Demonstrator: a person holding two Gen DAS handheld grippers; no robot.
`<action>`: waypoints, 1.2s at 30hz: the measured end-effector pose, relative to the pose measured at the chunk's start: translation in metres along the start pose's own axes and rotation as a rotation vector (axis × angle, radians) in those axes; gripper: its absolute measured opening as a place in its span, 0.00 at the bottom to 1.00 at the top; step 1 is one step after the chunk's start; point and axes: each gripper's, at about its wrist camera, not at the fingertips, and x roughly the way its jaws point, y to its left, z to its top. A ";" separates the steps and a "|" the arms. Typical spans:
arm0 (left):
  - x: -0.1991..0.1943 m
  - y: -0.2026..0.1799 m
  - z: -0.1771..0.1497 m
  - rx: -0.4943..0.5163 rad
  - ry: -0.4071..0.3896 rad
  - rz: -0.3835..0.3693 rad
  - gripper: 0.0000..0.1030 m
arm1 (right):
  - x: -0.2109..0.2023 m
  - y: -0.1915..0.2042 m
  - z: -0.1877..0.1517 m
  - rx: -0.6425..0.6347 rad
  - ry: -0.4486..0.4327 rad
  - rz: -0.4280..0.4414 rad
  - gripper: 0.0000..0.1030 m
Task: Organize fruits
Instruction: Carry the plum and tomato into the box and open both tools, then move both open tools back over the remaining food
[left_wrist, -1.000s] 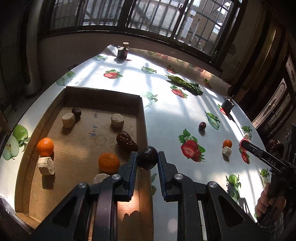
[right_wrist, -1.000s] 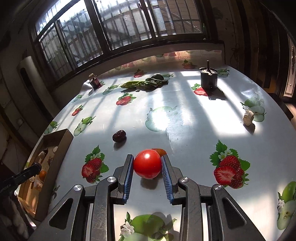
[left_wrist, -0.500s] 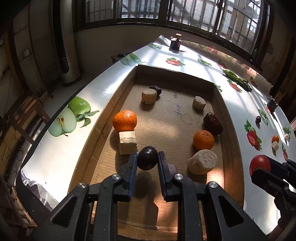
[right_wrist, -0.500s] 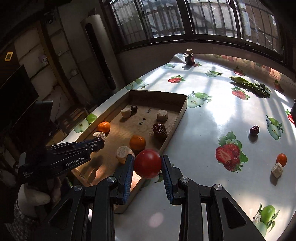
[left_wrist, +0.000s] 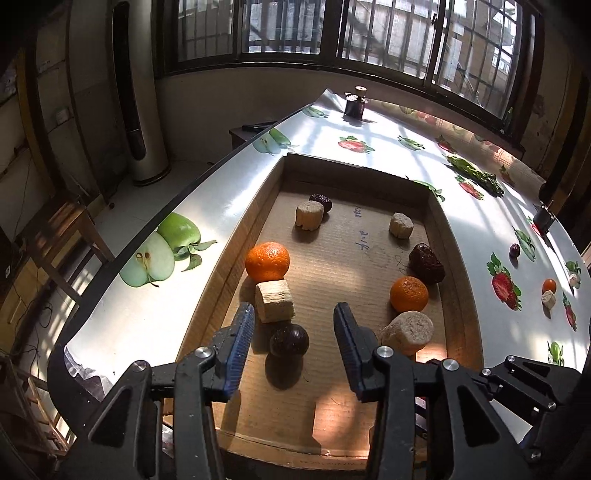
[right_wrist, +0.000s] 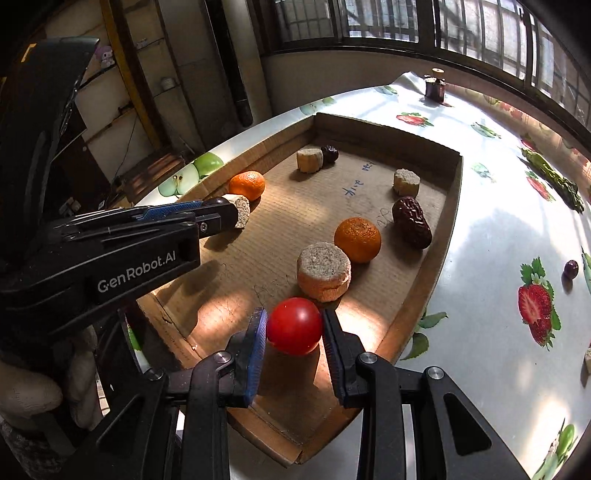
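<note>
The left hand-held gripper (left_wrist: 293, 328) hangs over the near end of the cardboard tray (left_wrist: 458, 295) with its jaws spread wide and nothing between them. A dark plum (left_wrist: 289, 340) lies on the tray floor in the gap, touching neither jaw. Just beyond it at 11 o'clock sits a pale cut chunk (left_wrist: 275, 301), and behind that an orange (left_wrist: 267, 261) near the tray's left wall. Further back at 12 o'clock a second pale chunk (left_wrist: 309, 215) touches a dark date (left_wrist: 321, 201). Toward 1 o'clock stand a third chunk (left_wrist: 400, 225), a large wrinkled date (left_wrist: 426, 263), a second orange (left_wrist: 409, 294) and a round pale chunk (left_wrist: 408, 331) just beside the right jaw. Out on the counter (left_wrist: 476, 221), at 3 o'clock, lie a small dark fruit (left_wrist: 514, 250), a small orange tomato (left_wrist: 549, 285) and another pale piece (left_wrist: 549, 298).

In the right wrist view, the right hand-held gripper (right_wrist: 294, 334) is clamped on a red tomato (right_wrist: 294, 325), both pads pressing its sides, over the tray's near right corner (right_wrist: 417, 295). Whether the tomato touches the tray floor I cannot tell.
</note>
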 end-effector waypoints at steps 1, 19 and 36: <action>-0.003 -0.001 0.000 0.003 -0.011 0.006 0.50 | -0.001 0.001 0.000 0.000 -0.003 0.002 0.33; -0.040 -0.053 0.002 0.117 -0.093 0.011 0.59 | -0.065 -0.041 -0.024 0.092 -0.108 -0.032 0.59; -0.023 -0.203 -0.008 0.317 0.027 -0.309 0.69 | -0.170 -0.247 -0.118 0.532 -0.177 -0.291 0.62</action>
